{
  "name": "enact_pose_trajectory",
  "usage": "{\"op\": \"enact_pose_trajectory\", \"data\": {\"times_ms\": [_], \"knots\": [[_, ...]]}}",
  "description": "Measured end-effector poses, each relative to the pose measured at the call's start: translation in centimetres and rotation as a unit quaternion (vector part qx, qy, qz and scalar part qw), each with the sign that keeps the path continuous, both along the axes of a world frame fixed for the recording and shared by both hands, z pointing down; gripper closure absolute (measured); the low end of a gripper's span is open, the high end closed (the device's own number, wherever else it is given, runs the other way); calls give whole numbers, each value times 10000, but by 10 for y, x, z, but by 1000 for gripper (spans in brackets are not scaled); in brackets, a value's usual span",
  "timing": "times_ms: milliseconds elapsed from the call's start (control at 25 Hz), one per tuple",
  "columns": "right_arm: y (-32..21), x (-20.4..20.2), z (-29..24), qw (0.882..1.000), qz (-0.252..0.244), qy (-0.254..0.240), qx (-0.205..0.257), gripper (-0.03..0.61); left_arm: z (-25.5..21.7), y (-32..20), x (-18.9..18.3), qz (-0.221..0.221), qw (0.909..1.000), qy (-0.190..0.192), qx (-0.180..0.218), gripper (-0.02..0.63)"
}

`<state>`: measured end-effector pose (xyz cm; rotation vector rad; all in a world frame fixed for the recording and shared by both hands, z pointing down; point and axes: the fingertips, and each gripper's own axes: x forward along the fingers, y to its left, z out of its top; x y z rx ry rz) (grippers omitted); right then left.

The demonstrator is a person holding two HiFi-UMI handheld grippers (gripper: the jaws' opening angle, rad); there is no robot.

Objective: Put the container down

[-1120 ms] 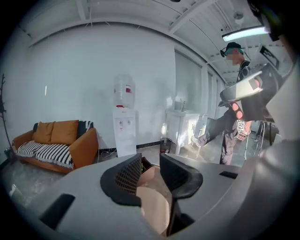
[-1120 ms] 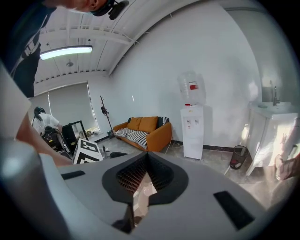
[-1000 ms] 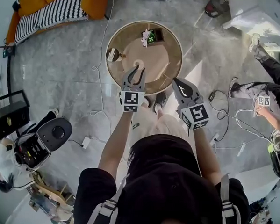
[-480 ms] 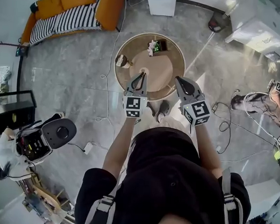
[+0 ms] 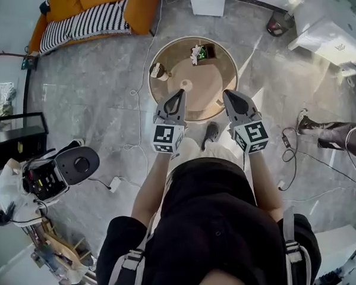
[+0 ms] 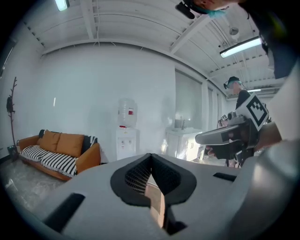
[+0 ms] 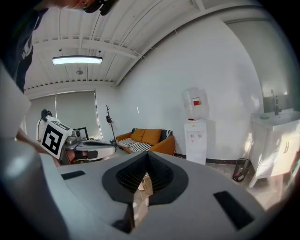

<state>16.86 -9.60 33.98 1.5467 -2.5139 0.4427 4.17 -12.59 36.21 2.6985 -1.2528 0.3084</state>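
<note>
The small white container (image 5: 186, 84) is sitting near the middle of the round table (image 5: 224, 73), and nothing is touching it. The left gripper (image 5: 179, 94) is hanging in the air by the near edge of the table, apart from the container. Its jaws have just been closing and are pressing together with nothing between them. The right gripper (image 5: 228, 95) is hanging beside it, jaws together too, holding nothing

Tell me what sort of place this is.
Probably an office lounge or studio space rather than a home: an orange sofa with striped cushions, a water dispenser and a round table.
</note>
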Motion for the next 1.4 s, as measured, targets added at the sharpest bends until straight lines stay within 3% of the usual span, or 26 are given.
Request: {"op": "enact_pose_trajectory", "data": {"times_ms": [400,880,1400], "knots": [[31,-54,-16,9995,202,214,78,574,-36,33,-60,219,9992,238,236,595],[131,-133,-31,9960,797,345,231,574,-50,122,-148,764,9957,448,259,595],[214,-190,-75,9927,1034,420,456,574,-82,196,-182,1381,9873,771,166,595]]}}
